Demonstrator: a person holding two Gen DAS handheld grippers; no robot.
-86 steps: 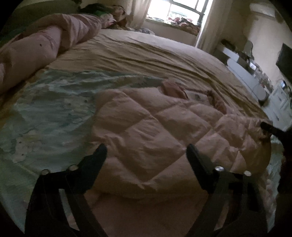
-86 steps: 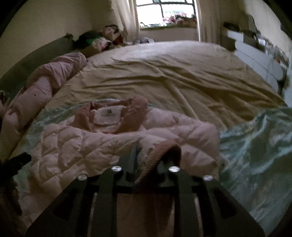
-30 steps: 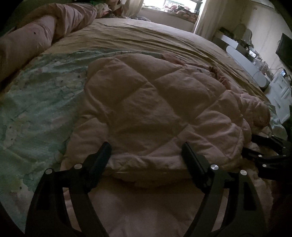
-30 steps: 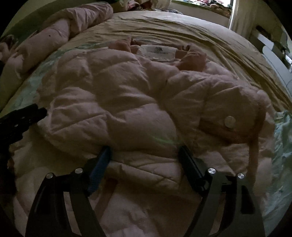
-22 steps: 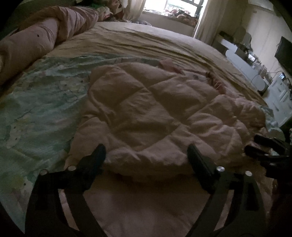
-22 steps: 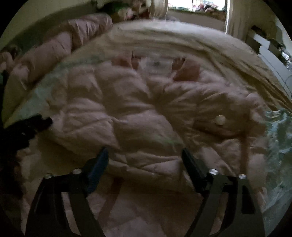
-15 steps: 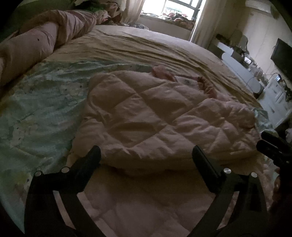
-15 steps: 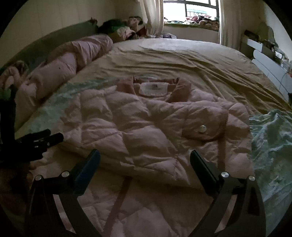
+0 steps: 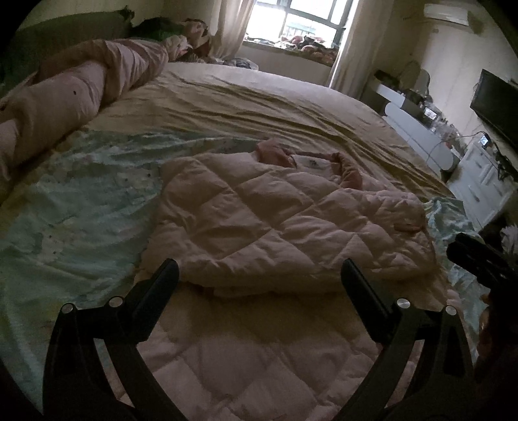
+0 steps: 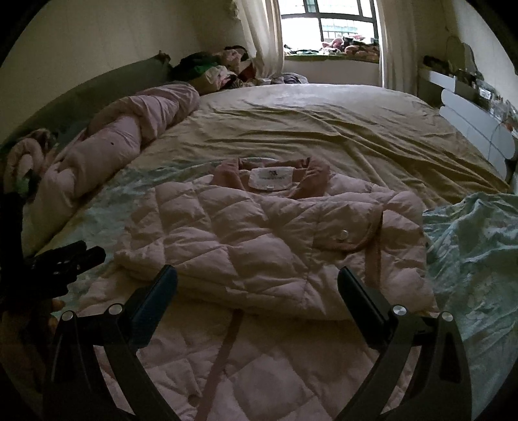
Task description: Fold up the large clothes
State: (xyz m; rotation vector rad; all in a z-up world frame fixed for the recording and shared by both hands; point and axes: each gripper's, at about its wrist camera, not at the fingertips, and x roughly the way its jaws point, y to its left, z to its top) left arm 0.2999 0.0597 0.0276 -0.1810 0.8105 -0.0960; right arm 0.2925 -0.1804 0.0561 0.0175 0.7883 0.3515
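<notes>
While the room stays dim, we read it left to right from the right wrist view: a green headboard [image 10: 106, 84] at ten o'clock, one rolled pink duvet [image 10: 123, 139] lying along the bed's left edge, one heap of clothes [image 10: 213, 69] at eleven o'clock, one window [image 10: 327, 22] at twelve o'clock with one pale curtain [image 10: 262, 35] on its left, and white furniture [image 10: 476, 129] at two o'clock. A wrinkled tan sheet [image 10: 323, 129] covers the far half of the bed; a mint patterned sheet [image 10: 476, 246] shows at nine and three o'clock.

We count one pink quilted jacket [image 10: 259, 243], lying in the middle of the bed on the near half, its sides folded inward, collar and one white label [image 10: 272, 178] toward twelve o'clock. One snap button [image 10: 344, 233] sits on a pocket flap at its right.

We hold two tools. Our left gripper [image 9: 259, 275] is spread wide and empty, above the jacket's lower part at six o'clock. Our right gripper [image 10: 257, 281] is likewise wide apart, gripping nothing, and also shows at three o'clock in the left wrist view, beside one dark screen [image 9: 495, 103] at two o'clock
</notes>
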